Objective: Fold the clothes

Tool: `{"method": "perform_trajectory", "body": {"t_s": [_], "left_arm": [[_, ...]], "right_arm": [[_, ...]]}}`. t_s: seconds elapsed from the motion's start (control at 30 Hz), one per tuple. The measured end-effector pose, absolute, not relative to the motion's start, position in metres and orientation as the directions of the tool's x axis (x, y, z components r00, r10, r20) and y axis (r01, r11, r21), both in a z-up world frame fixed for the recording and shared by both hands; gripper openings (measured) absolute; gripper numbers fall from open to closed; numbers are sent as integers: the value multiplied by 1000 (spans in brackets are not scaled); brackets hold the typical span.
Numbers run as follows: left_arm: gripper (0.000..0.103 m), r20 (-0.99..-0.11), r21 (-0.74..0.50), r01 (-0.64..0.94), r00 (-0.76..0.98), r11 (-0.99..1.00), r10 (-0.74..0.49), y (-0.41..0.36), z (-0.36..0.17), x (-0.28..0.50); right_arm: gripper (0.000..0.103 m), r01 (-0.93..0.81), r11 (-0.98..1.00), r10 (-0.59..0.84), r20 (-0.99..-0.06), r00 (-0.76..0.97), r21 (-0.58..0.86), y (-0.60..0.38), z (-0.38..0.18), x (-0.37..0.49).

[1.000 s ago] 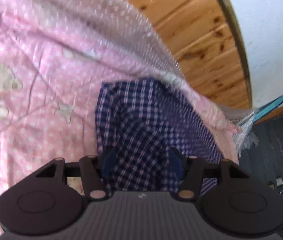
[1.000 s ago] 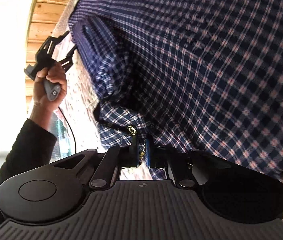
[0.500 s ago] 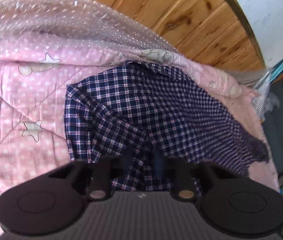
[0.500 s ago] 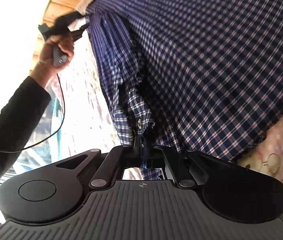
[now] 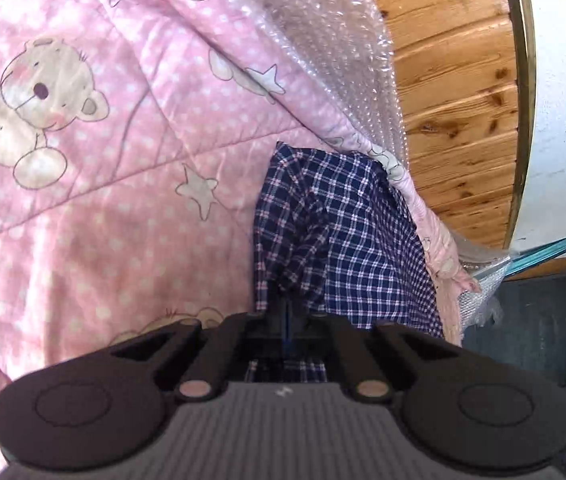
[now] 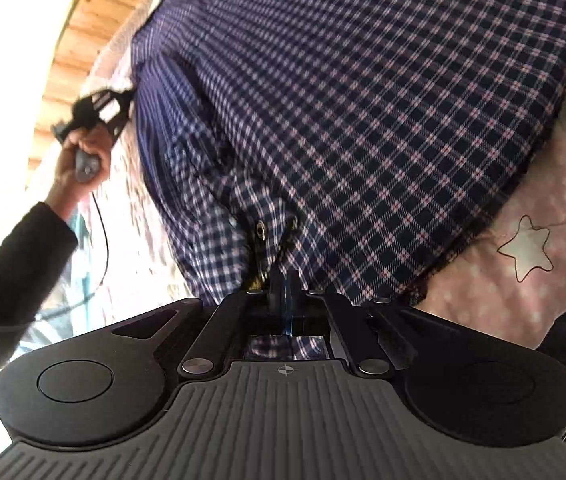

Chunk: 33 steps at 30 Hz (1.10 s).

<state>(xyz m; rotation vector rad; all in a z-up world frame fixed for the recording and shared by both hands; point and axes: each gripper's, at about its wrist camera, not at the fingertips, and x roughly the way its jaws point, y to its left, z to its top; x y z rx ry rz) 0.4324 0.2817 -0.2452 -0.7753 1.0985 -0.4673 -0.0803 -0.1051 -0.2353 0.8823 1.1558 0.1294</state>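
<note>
A navy checked shirt point(image 5: 347, 240) lies near the edge of a pink bear-print quilt point(image 5: 95, 168). My left gripper point(image 5: 288, 308) is shut on the shirt's near edge, cloth pinched between its blue pads. In the right wrist view the same shirt point(image 6: 383, 112) fills the frame, and my right gripper point(image 6: 283, 284) is shut on a hem with a metal snap point(image 6: 261, 229). The left gripper point(image 6: 117, 114) shows there too, in the person's hand, at the shirt's far corner.
Bubble wrap point(image 5: 323, 48) covers the quilt's far edge. A wooden plank wall point(image 5: 455, 92) and a white wall point(image 5: 563, 100) stand behind. Dark floor with clutter point(image 5: 531, 340) lies right of the bed. The person's dark sleeve point(image 6: 11, 276) crosses the left.
My left gripper has closed from open onto the shirt's edge and shifted along the quilt. My right gripper has stayed shut on the hem while the shirt spread flatter.
</note>
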Motion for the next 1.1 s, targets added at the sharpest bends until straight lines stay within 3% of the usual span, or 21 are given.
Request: {"method": "perform_trajectory", "body": {"t_s": [0.23, 0.33, 0.4, 0.43, 0.47, 0.53, 0.63, 0.7, 0.73, 0.8, 0.93, 1.1], "left_arm": [[6, -691, -644, 32, 406, 764, -599, 270, -220, 437], [44, -712, -561, 39, 488, 827, -505, 274, -190, 418], [44, -690, -532, 69, 543, 844, -479, 275, -168, 393], [44, -675, -540, 90, 549, 837, -494, 273, -160, 378], [44, -657, -559, 113, 544, 822, -522, 270, -155, 361], [44, -631, -603, 176, 492, 778, -600, 257, -156, 333], [44, -724, -502, 238, 409, 831, -555, 222, -179, 317], [36, -772, -393, 273, 420, 878, -476, 208, -191, 310], [41, -782, -361, 281, 428, 889, -452, 202, -187, 307], [44, -792, -312, 291, 446, 904, -417, 194, -176, 297], [54, -721, -432, 268, 470, 861, -509, 203, -145, 248], [53, -763, -432, 269, 400, 861, -508, 188, -148, 174]], "right_arm": [[1, 252, 791, 460, -814, 356, 557, -86, -224, -79], [7, 129, 836, 443, -796, 412, 533, -80, -194, -75], [8, -1, 863, 442, -755, 484, 505, -74, -162, -68], [14, -50, 879, 432, -749, 502, 474, -65, -157, -58], [19, -98, 892, 423, -742, 520, 441, -57, -151, -48], [21, -171, 913, 401, -740, 540, 370, -40, -152, -32], [20, -190, 931, 365, -814, 452, 311, -21, -194, -16], [17, -216, 942, 325, -851, 412, 255, -12, -217, -21], [24, -243, 944, 310, -857, 412, 224, -8, -223, -27], [24, -298, 938, 294, -862, 413, 177, -5, -214, -32], [37, -305, 940, 282, -851, 443, 153, -18, -205, -31], [31, -307, 929, 325, -857, 400, 209, -53, -213, -21]]}}
